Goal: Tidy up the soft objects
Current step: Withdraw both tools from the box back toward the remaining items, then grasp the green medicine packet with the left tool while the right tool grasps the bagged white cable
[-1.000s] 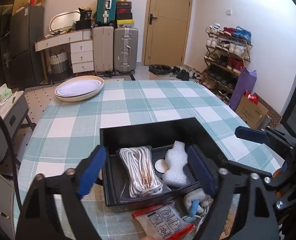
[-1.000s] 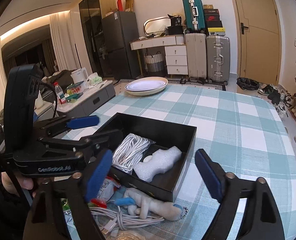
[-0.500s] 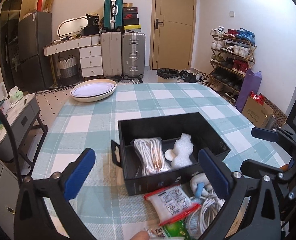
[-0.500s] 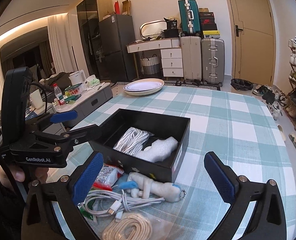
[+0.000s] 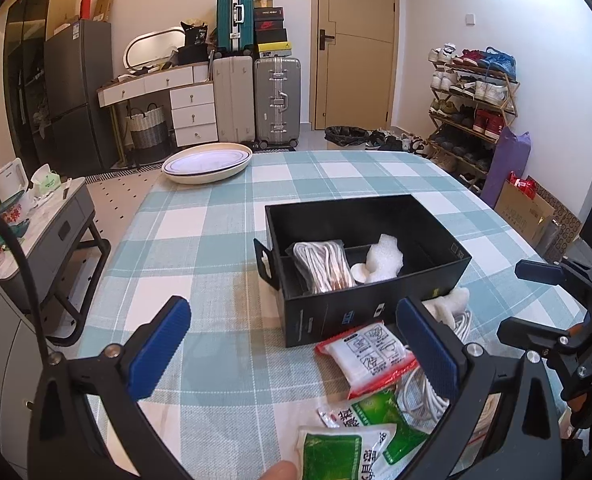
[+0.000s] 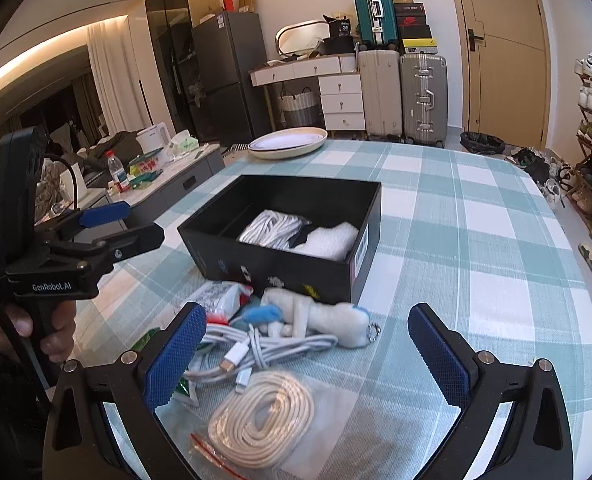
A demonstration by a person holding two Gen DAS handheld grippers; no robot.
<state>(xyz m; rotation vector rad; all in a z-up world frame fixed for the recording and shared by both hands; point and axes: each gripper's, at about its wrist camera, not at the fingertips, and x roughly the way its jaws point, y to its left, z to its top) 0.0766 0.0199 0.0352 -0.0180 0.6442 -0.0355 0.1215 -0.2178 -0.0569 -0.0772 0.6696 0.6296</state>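
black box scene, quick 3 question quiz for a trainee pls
1. True or false: the black box already holds a white cord bundle and a piece of white foam.
2. Which lies nearest the right gripper? A) bagged cream rope coil B) stacked plates C) red-edged packet
3. Fill in: both the right gripper and the left gripper are ____.

Key: 1 true; 2 A; 3 open

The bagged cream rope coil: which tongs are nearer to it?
Right. The right tongs hang open directly over the bagged cream rope coil; the left tongs sit open farther off, over the packets.
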